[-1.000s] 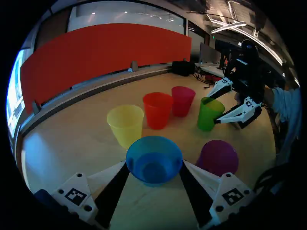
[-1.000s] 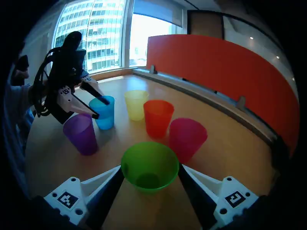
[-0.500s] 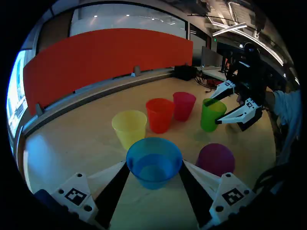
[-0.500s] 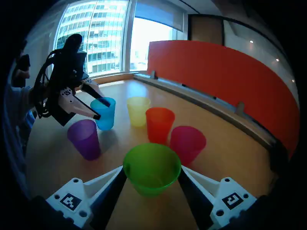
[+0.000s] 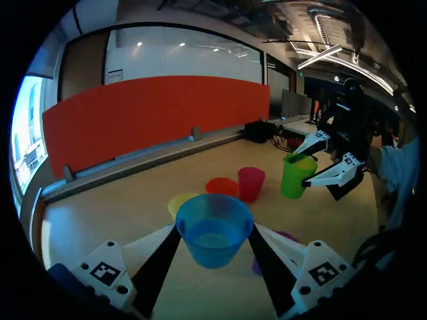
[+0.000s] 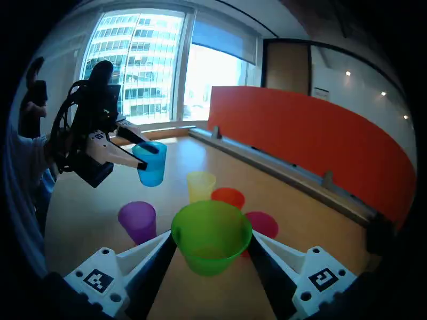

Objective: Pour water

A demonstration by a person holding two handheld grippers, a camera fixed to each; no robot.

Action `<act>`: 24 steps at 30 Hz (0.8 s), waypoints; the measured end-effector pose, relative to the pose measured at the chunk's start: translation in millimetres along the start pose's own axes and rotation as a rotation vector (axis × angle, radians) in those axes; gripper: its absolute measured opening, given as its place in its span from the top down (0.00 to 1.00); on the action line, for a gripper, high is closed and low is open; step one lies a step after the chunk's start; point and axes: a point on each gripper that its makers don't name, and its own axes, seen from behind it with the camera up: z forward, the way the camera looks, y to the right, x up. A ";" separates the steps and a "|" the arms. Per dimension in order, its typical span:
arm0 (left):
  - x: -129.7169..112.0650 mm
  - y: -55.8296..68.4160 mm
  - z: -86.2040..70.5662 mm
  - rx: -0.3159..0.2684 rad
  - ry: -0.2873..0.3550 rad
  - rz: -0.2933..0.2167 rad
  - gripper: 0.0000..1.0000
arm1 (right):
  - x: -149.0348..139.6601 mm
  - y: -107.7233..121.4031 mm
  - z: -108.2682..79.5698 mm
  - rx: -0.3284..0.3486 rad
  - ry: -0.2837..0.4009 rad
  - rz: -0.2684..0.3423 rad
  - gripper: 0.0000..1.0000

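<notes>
Left claw [image 5: 213,228] gripping the blue cup [image 5: 213,242], right claw [image 6: 212,234] the green cup [image 6: 211,248], I now have both lifted off the counter [image 5: 101,229], ready to pour.

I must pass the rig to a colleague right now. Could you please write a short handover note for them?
Left gripper: shut on the blue cup, held above the table.
Right gripper: shut on the green cup, also in the air.
On the table: purple cup, yellow cup, orange cup, pink cup.
Done: both cups picked up.
Left: the pour itself. I cannot tell which cup holds water.
</notes>
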 end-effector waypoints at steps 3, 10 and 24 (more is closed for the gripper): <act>14.2 2.5 -10.0 0.008 0.031 0.005 0.14 | 14.9 -4.9 -7.7 0.001 0.033 0.000 0.09; 42.2 7.5 -32.0 0.022 0.101 0.006 0.14 | 45.8 -13.9 -23.3 -0.001 0.102 -0.002 0.09; 80.4 19.9 -62.5 0.029 0.210 0.002 0.14 | 88.2 -25.5 -42.4 -0.005 0.212 -0.017 0.09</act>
